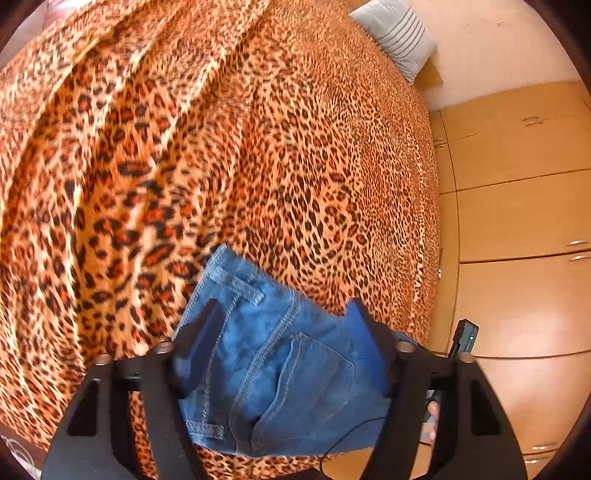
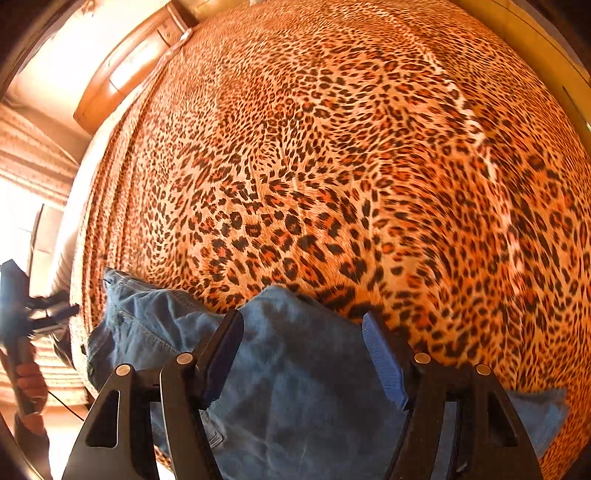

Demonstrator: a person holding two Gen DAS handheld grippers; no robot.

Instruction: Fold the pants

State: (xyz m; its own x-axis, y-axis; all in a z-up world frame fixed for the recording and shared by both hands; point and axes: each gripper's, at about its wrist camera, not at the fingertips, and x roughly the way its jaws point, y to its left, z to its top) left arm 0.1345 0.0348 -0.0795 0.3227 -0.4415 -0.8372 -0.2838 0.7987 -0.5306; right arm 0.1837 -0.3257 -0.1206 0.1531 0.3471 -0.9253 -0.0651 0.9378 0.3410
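Left wrist view gives me the largest surface first: a leopard-print bedspread, soft and creased in long ridges, bordered by flat wooden cabinet doors, with a striped grey pillow at the far edge. On the spread's near edge lie the pants, blue denim with stitched seams, belt loops and a patch pocket. I read the left gripper with jaws apart above the denim, and the right gripper likewise apart, gripping nothing.

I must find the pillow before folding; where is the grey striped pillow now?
The grey striped pillow appears only in the left wrist view, top right, at the far edge of the leopard-print bedspread, beside the wall.
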